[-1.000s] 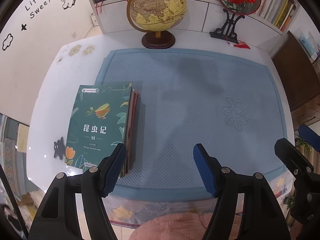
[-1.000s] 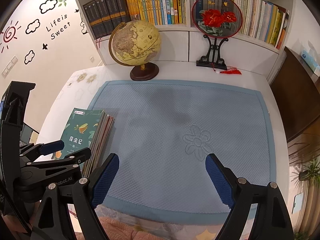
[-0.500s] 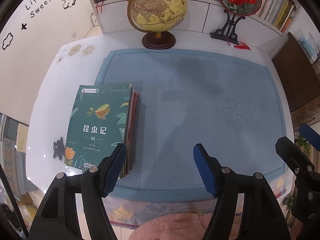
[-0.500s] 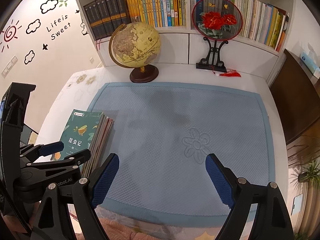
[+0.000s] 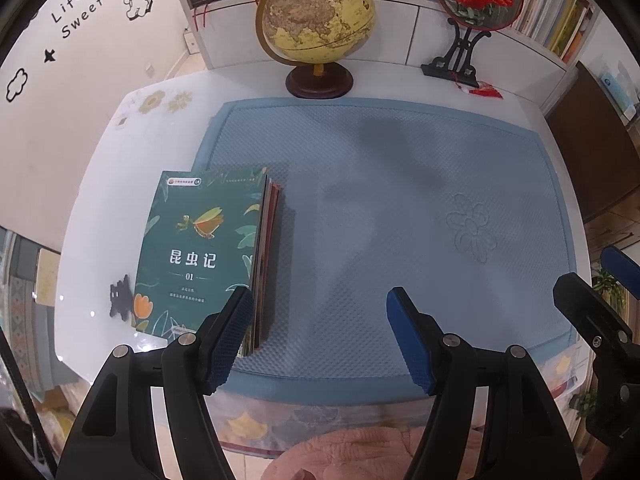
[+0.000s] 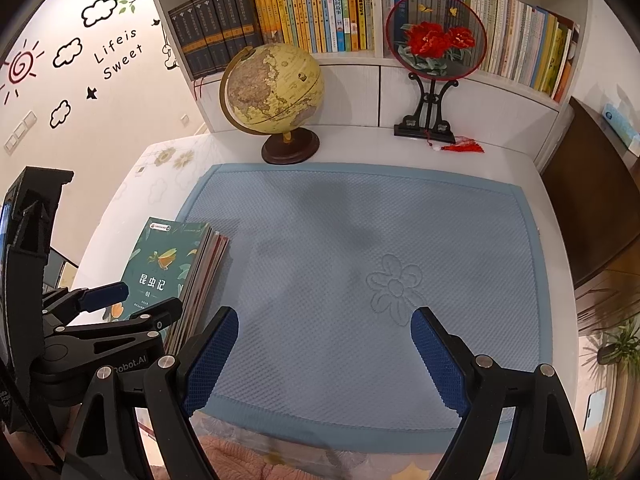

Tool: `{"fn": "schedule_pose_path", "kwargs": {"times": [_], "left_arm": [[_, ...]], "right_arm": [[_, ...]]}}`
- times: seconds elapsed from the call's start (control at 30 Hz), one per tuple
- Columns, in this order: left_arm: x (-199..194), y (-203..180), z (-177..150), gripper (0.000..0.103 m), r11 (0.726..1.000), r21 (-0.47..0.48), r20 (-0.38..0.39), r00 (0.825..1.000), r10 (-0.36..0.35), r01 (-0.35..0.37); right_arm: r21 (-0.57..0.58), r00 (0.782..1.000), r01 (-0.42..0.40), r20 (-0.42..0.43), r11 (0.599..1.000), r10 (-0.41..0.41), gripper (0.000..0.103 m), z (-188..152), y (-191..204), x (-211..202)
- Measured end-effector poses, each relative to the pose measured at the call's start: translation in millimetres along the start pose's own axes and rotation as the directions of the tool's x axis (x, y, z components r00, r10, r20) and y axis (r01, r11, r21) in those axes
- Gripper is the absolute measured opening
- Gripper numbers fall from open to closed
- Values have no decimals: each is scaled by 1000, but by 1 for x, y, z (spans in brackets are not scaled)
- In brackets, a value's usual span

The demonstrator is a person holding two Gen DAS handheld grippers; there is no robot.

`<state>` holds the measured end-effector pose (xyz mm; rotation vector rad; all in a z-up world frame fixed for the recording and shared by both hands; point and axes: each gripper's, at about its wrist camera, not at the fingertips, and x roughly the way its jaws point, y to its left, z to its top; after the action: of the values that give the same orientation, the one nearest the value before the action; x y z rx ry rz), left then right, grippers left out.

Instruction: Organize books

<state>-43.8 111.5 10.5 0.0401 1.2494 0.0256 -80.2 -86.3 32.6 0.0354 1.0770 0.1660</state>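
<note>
I see my left gripper (image 5: 320,336) spread wide, holding nothing, the stack of books (image 5: 208,248) just beyond its left finger. My right gripper (image 6: 324,356) gapes wide over the blue mat (image 6: 360,240), empty too.

I see a dark green book (image 5: 200,248) with leaf print, a blue dotted mat (image 5: 400,200) with a flower outline, and a yellow globe (image 5: 316,12).

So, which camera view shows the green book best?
The left wrist view: the green book lies close below the camera, with its cover and title readable. In the right wrist view it is smaller, off to the left, and the left gripper hides its lower part.
</note>
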Motion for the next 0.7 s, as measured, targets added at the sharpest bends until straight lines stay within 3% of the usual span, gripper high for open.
{"fn": "schedule_pose_path", "kwargs": {"times": [0.7], "left_arm": [[-2, 0, -1, 68, 1000, 10, 10, 1000, -5, 5]], "right_arm": [[16, 1000, 9, 5, 1000, -9, 87, -6, 1, -5]]}}
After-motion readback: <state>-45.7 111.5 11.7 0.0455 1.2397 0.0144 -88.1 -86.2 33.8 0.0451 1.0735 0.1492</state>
